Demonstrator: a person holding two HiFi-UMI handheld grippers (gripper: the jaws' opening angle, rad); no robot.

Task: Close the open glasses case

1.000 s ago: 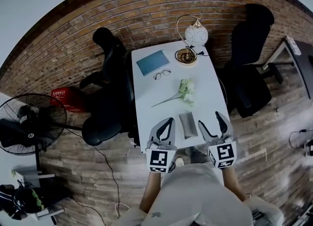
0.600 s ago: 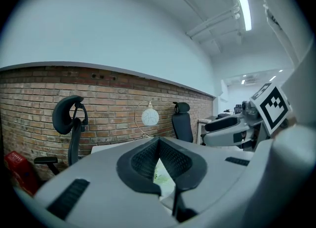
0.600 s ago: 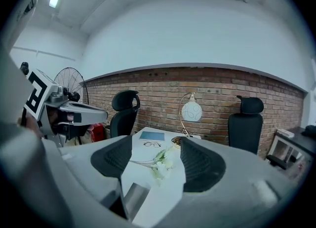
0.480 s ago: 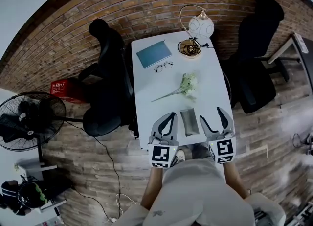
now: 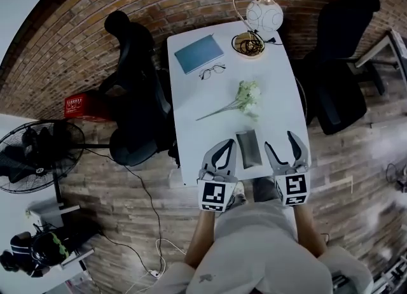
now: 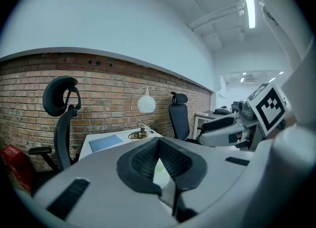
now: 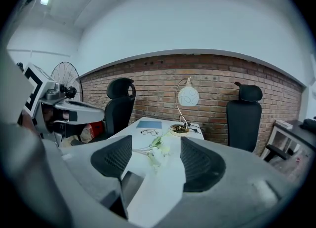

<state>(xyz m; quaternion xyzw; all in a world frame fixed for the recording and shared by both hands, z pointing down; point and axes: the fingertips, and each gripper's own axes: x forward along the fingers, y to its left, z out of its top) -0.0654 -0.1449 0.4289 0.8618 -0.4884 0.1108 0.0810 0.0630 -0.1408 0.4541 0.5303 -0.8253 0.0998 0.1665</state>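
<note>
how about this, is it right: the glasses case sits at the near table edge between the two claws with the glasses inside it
No: the glasses are not inside it; the head view shows them at the far end of the table beside the blue notebook. The glasses case does sit at the near edge between the left claw and right claw.

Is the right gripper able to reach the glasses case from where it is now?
Probably yes. The glasses case lies at the near edge of the table, just left of the right gripper, with nothing between them, and this gripper's jaws stand apart.
</note>
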